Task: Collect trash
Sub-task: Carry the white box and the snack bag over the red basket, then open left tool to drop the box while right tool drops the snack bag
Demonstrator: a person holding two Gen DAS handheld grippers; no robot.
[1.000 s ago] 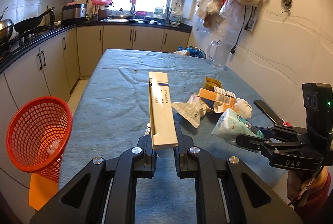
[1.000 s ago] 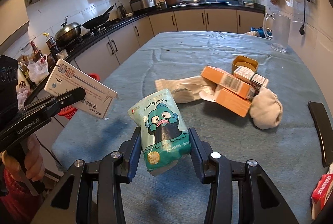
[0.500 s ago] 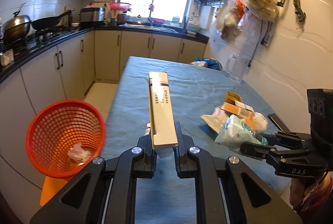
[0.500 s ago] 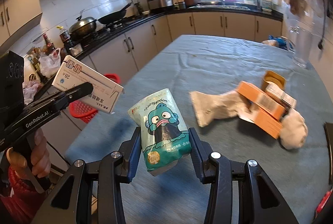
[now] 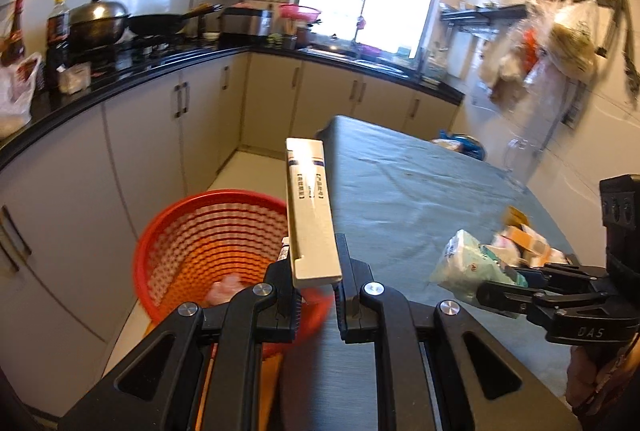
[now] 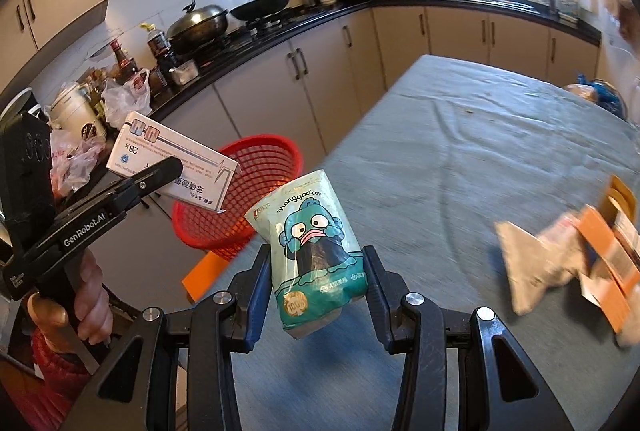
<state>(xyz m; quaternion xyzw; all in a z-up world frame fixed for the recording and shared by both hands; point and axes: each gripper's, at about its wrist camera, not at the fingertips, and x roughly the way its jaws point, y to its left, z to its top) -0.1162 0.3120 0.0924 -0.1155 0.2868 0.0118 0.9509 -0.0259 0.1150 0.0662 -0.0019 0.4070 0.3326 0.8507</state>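
Trash: flat carton (image 5: 310,215), light and stiff, clamped edgewise at its near end by left hand-held gripper (image 5: 316,281) above red basket (image 5: 208,231); soft crinkly pouch (image 6: 316,251) squeezed mid-body by right hand-held gripper (image 6: 318,295) over bench (image 6: 480,159).

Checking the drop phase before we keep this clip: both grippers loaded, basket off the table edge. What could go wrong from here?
1. The left gripper pinches the long white box only at its near end; it could pivot or slip before it is over the red basket.
2. The teal snack bag in the right gripper is soft; it may sag out early and land on the table.
3. The two grippers are close together; both aiming for one basket could make them collide.
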